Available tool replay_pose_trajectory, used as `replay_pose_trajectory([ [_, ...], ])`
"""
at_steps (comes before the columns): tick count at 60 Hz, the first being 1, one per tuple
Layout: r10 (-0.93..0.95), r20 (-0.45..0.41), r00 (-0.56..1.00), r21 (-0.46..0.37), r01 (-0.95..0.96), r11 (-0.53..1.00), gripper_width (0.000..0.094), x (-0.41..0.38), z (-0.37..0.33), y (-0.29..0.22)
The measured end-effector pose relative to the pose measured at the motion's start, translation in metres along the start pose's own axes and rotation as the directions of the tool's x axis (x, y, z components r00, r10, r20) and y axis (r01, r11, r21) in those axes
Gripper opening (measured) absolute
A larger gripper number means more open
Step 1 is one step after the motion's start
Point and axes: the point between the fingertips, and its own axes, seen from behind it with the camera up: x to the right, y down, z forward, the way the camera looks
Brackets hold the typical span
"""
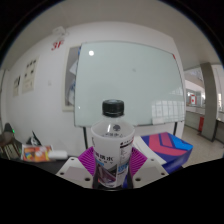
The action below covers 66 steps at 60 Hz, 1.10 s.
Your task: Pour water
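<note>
Your hand-held gripper (110,172) clamps the capped water bottle (111,142) upright between both pads, likely keeping it steady before pouring.

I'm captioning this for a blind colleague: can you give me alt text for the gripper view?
A clear water bottle with a black cap stands upright between the gripper's fingers, whose pink pads flank its base. Behind it, a whiteboard hangs on a pale wall.

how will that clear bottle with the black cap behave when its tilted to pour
The bottle looks like thin clear plastic, so it probably flexes under a hard squeeze. It is tall and narrow, likely prone to tipping if set down carelessly. The black cap appears still on, so nothing should spill yet. The gripper seems shut on it.
</note>
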Motion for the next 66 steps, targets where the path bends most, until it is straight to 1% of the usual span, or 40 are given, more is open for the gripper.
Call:
replay_pose_trajectory([
  [3,-0.026,-0.018,1.0,-0.048,0.025,0.999,0.0375,0.015,0.012,0.029],
  [6,-0.037,-0.014,0.999,-0.096,0.035,0.995,0.0377,0.02,0.02,0.055],
  [10,-0.046,-0.005,0.999,-0.121,0.045,0.992,0.0375,0.034,0.017,0.089],
  [21,-0.042,0.025,0.999,-0.182,0.046,0.982,0.0378,0.039,0.025,0.147],
  [22,-0.042,0.028,0.999,-0.193,0.047,0.98,0.0397,0.04,0.024,0.152],
  [23,-0.037,0.031,0.999,-0.162,0.042,0.986,0.0382,0.042,0.027,0.147],
  [29,-0.019,0.029,0.999,-0.165,0.023,0.986,0.0386,0.043,0.026,0.149],
  [31,-0.023,0.03,0.999,-0.165,0.027,0.986,0.0408,0.043,0.026,0.149],
  [33,-0.028,0.031,0.999,-0.168,0.033,0.985,0.0454,0.043,0.026,0.148],
  [34,-0.031,0.032,0.999,-0.17,0.036,0.985,0.0493,0.042,0.026,0.149],
  [38,-0.034,0.033,0.999,-0.19,0.039,0.981,0.0551,0.042,0.026,0.15],
  [39,-0.033,0.035,0.999,-0.2,0.04,0.979,0.0582,0.045,0.025,0.152],
  [44,-0.021,0.046,0.999,-0.257,0.032,0.966,0.0862,0.04,0.02,0.157],
  [45,-0.018,0.044,0.999,-0.265,0.029,0.964,0.0827,0.04,0.018,0.157],
  [46,-0.015,0.041,0.999,-0.27,0.025,0.963,0.0821,0.04,0.015,0.157],
  [50,-0.008,0.027,1.0,-0.268,0.015,0.963,0.0857,0.04,0.004,0.146],
  [57,-0.03,-0.006,1.0,-0.289,0.027,0.957,0.0845,0.039,-0.032,0.13],
  [63,-0.037,-0.054,0.998,-0.305,0.019,0.952,0.0845,0.036,-0.078,0.112],
  [66,-0.025,-0.064,0.998,-0.311,0.004,0.951,0.0849,0.029,-0.106,0.104],
])
